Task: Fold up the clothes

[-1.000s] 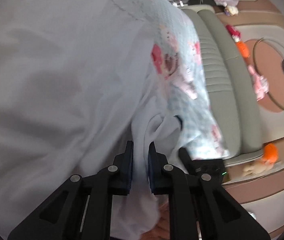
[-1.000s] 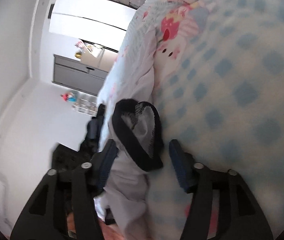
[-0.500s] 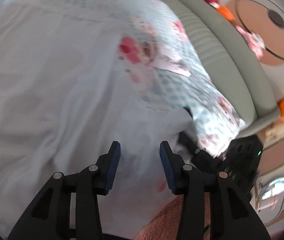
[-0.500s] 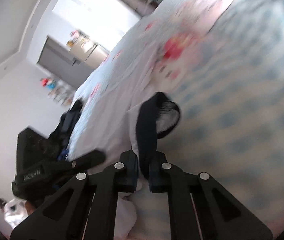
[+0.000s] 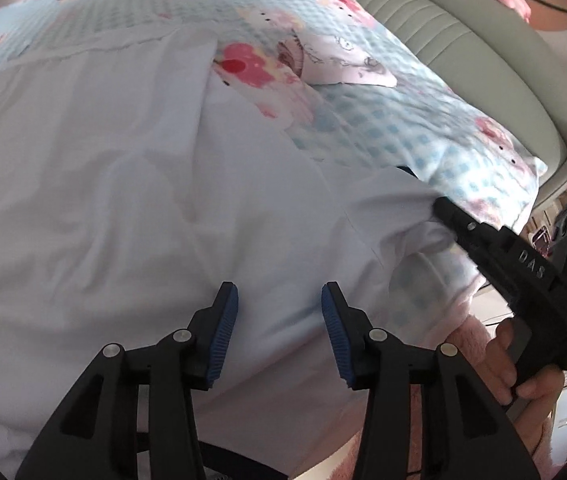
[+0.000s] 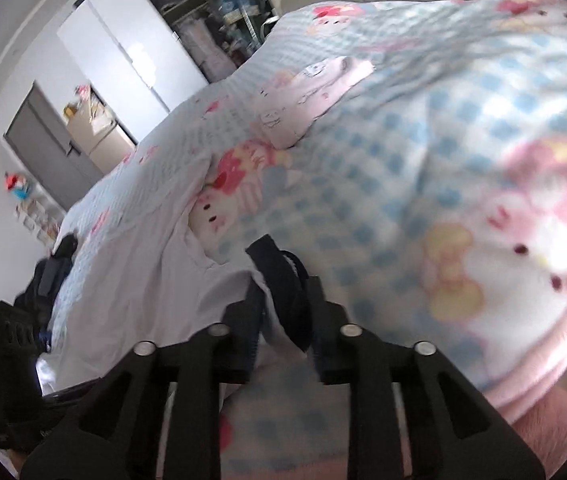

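Underneath everything lies a blue-and-white checked bedspread printed with pink cartoon cats (image 5: pixel 383 132), stretching ahead of and to the right of both sets of jaws. Spread across it is a large white cotton garment (image 5: pixel 131 184), filling the space ahead of and left of the left gripper's jaws and running under them. Beyond the bedspread, up and to the right of those jaws, curves a pale grey ribbed padded bed edge (image 5: pixel 483 40).

The left gripper (image 5: pixel 279 332) hovers over the white cloth with its blue-padded jaws spread wide, nothing between them. Off to the right of those jaws, the right gripper (image 6: pixel 281 330) reaches in, gripped by a hand (image 5: pixel 523 372) beside a pink fluffy sleeve (image 5: pixel 467 336).

From the right wrist view, the right gripper's jaws are drawn in on the garment's dark navy ribbed collar band (image 6: pixel 283 288), pinching it together with a bunch of white fabric; the band loops up just ahead of the fingertips. To the left of these jaws the white cloth trails away across the bed.
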`<state>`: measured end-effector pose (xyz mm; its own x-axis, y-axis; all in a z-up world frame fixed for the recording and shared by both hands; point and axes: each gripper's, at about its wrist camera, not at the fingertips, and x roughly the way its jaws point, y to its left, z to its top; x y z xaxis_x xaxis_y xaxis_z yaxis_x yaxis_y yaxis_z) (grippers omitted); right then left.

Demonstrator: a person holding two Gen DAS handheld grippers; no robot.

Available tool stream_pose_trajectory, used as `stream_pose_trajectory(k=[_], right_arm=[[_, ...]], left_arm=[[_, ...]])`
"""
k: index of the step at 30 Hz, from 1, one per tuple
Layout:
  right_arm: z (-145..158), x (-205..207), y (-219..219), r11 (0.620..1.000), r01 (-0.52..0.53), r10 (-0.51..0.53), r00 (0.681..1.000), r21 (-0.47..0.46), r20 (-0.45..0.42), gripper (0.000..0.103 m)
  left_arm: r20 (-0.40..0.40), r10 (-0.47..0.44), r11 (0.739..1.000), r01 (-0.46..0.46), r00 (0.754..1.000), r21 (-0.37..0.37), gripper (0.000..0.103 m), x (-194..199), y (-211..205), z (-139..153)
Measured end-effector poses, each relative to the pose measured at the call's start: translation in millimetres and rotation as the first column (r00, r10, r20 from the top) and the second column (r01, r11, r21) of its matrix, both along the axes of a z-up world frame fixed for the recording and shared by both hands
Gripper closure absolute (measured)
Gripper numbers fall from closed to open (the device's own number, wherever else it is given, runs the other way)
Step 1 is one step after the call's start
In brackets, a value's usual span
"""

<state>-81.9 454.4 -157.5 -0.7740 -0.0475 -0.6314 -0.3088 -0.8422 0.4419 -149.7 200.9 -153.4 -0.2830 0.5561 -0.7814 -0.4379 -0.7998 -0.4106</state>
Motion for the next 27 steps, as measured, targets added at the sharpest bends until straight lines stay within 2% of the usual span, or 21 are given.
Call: stream_pose_trajectory(k=[7, 10, 15, 16, 17, 20, 22, 24, 25, 27], right_arm=[[-15, -8, -24, 0.995, -0.093, 0.094, 0.992, -0.020, 0.083, 0.074], [-22, -12, -34, 0.990, -0.137, 0.140, 0.983, -0.032, 0.120, 0.072], [-34, -19, -52, 0.976, -0.208, 0.215, 0.960, -0.056, 0.180, 0.070], [-37, -21, -56, 0.973, -0.222, 0.230, 0.954, -0.061, 0.192, 0.070], [-39, -22, -59, 0.969, -0.236, 0.245, 0.948, -0.067, 0.203, 0.075], [-34, -20, -53, 0.986, -0.161, 0.146, 0.959, 0.044, 0.243, 0.081], [-31, -18, -48, 0.986, -0.104, 0.068, 0.963, 0.128, 0.262, 0.081], [-26, -13, -40, 0.994, -0.065, 0.042, 0.972, 0.093, 0.231, 0.081], [-22, -10, -39, 0.996, -0.066, 0.052, 0.979, 0.065, 0.197, 0.077], [-14, -5, -45, 0.992, -0.117, 0.111, 0.984, 0.039, 0.138, 0.065]], left_arm=[[-0.024, 0.002, 0.999, -0.001, 1.000, 0.046, 0.057, 6, -4, 7], [-0.029, -0.002, 1.000, 0.002, 1.000, 0.003, 0.057, 8, 7, 4], [-0.040, -0.050, 0.990, 0.044, 0.998, -0.131, 0.057, 13, 16, -5], [-0.034, -0.063, 0.986, 0.057, 0.997, -0.160, 0.057, 14, 18, -9], [-0.028, -0.074, 0.980, 0.068, 0.997, -0.185, 0.057, 15, 20, -12], [-0.031, -0.080, 0.979, 0.072, 0.996, -0.190, 0.057, 20, 12, -11], [-0.019, -0.068, 0.985, 0.065, 0.997, -0.158, 0.057, 21, -2, -10], [-0.018, -0.028, 0.997, 0.027, 0.999, -0.066, 0.057, 22, -25, -6], [-0.019, -0.006, 1.000, 0.005, 1.000, -0.019, 0.057, 23, -37, -3], [-0.020, 0.030, 1.000, -0.030, 0.999, 0.003, 0.057, 23, -49, -3]])
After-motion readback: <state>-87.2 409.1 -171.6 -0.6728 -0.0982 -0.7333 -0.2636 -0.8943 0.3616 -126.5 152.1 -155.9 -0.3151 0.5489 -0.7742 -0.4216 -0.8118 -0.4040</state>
